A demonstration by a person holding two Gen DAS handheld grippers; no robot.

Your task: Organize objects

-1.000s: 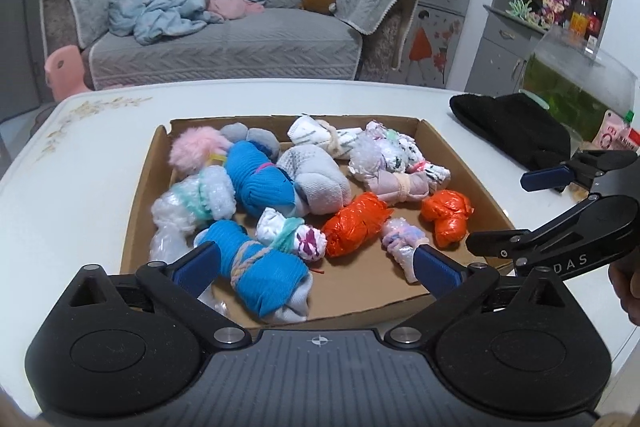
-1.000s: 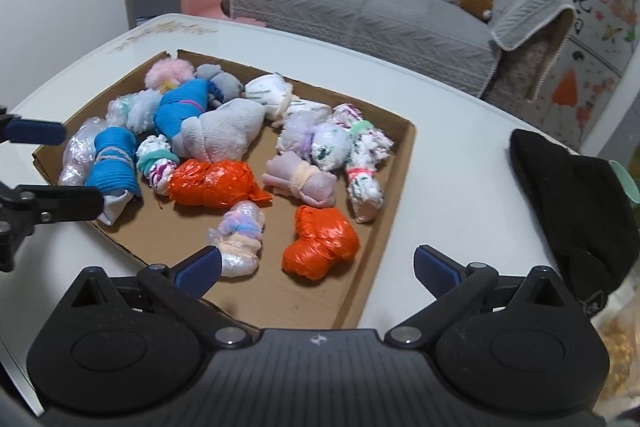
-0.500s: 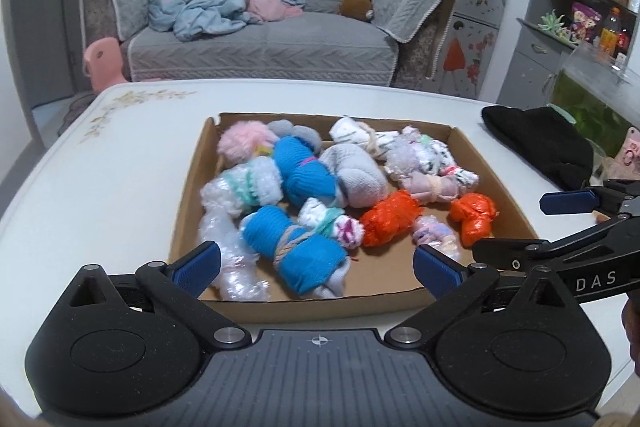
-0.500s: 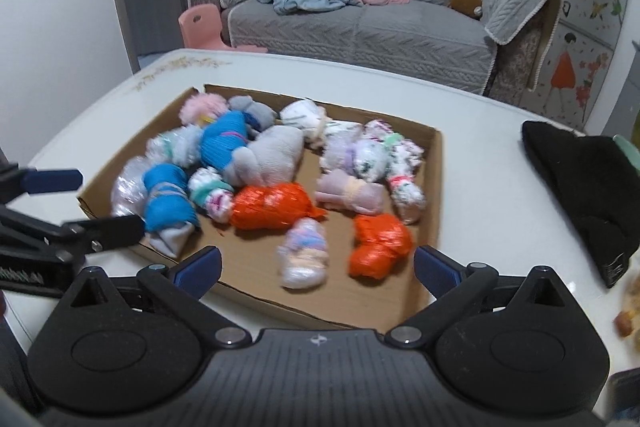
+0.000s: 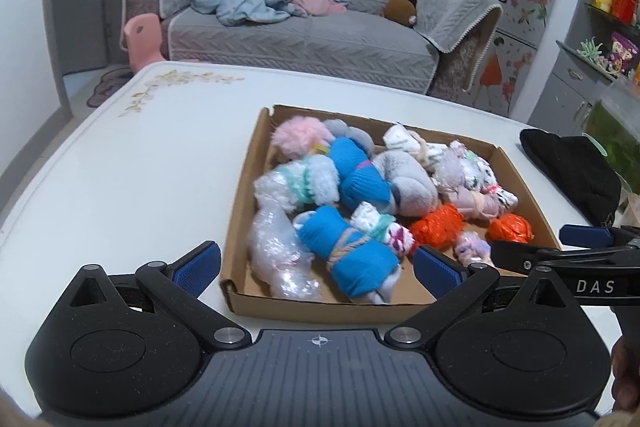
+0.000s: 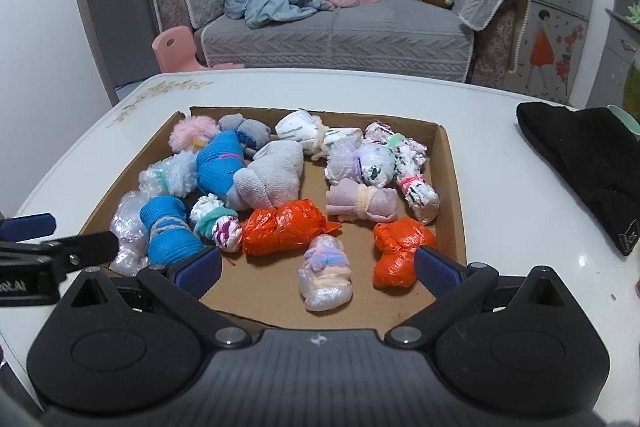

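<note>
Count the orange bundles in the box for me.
2. One orange bundle lies mid-box, beside the teal-banded white roll. The other sits at the box's near right corner, just ahead of the right tongs' finger. None seems hidden, though the bundles are piled closely.

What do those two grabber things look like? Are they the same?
They look alike. The left gripper and the right gripper are matte black plastic, each with two round discs, silver screws, a ribbed grey middle and fingers tipped in blue pads. White letters "DAS" mark the right gripper's side. No cables or sleeves show.
</note>
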